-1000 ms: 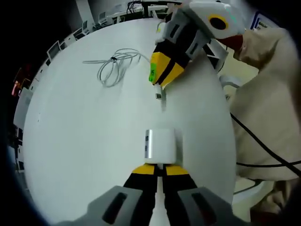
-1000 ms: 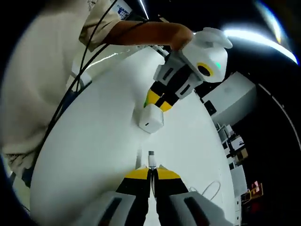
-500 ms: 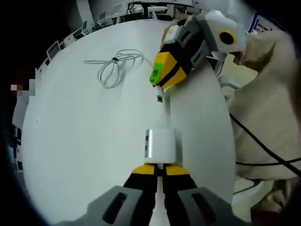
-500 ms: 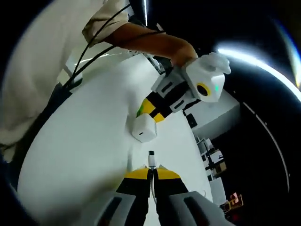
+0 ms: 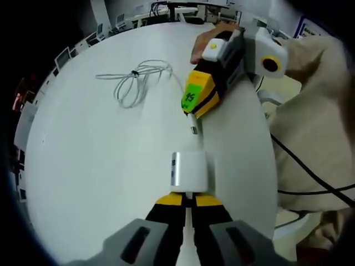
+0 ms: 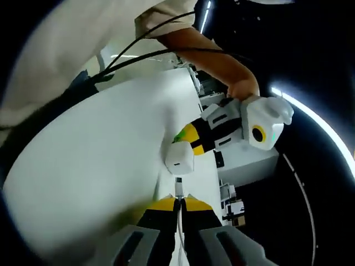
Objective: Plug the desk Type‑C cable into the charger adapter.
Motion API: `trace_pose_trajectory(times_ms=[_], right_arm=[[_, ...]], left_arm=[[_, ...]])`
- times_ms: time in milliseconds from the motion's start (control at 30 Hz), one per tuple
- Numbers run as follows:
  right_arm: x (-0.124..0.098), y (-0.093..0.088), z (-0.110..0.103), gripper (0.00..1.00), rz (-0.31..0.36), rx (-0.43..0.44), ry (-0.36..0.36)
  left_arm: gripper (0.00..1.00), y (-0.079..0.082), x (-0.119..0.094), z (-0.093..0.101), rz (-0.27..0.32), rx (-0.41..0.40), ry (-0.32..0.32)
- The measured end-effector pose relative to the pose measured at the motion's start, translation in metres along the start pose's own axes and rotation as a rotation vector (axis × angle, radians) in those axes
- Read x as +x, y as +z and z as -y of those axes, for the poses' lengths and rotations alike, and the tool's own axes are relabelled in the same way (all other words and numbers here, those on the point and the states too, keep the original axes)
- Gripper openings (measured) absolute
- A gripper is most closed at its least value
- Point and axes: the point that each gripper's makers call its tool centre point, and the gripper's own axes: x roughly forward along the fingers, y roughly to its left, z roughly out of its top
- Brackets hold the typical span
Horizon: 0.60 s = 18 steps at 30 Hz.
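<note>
Left gripper [image 5: 191, 195]: in the left gripper view its jaws rise from 6 o'clock, pressed together on the near edge of the white charger adapter [image 5: 188, 170]. The adapter is held above the white counter [image 5: 94, 160], silver-edged face turned toward 9 o'clock.

Right gripper [image 6: 178, 198]: in the right gripper view the jaws are closed on the Type-C cable [image 6: 178, 219] just behind its plug [image 6: 178, 183], and the metal tip points to 12 o'clock. The adapter [image 6: 179, 158] sits just beyond the tip, port face toward the camera, a small gap between; plug not seated. The left gripper [image 6: 195, 139] holds it from 2 o'clock, with a bare forearm [image 6: 208, 52] reaching in from 11 o'clock.

In the left gripper view, the right gripper [image 5: 192, 110] enters from 1 o'clock, a green label on its yellow jaw. The plug [image 5: 193, 128] juts from its tip toward 6 o'clock, just short of the adapter's far edge.

The rest of the cable lies as a loose coil [image 5: 135, 80] on the counter at 10 o'clock, well apart from the adapter. A cream sleeve [image 5: 316, 111] and a black lead [image 5: 310, 174] lie at 3 o'clock.
</note>
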Motion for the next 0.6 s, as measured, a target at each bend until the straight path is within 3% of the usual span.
trace_pose_trajectory(times_ms=[600], right_arm=[[0.0065, 0.0044, 0.0003, 0.05, -0.038, -0.103, -0.018]], left_arm=[[0.05, 0.0014, 0.0003, -0.0022, 0.023, -0.017, -0.031]])
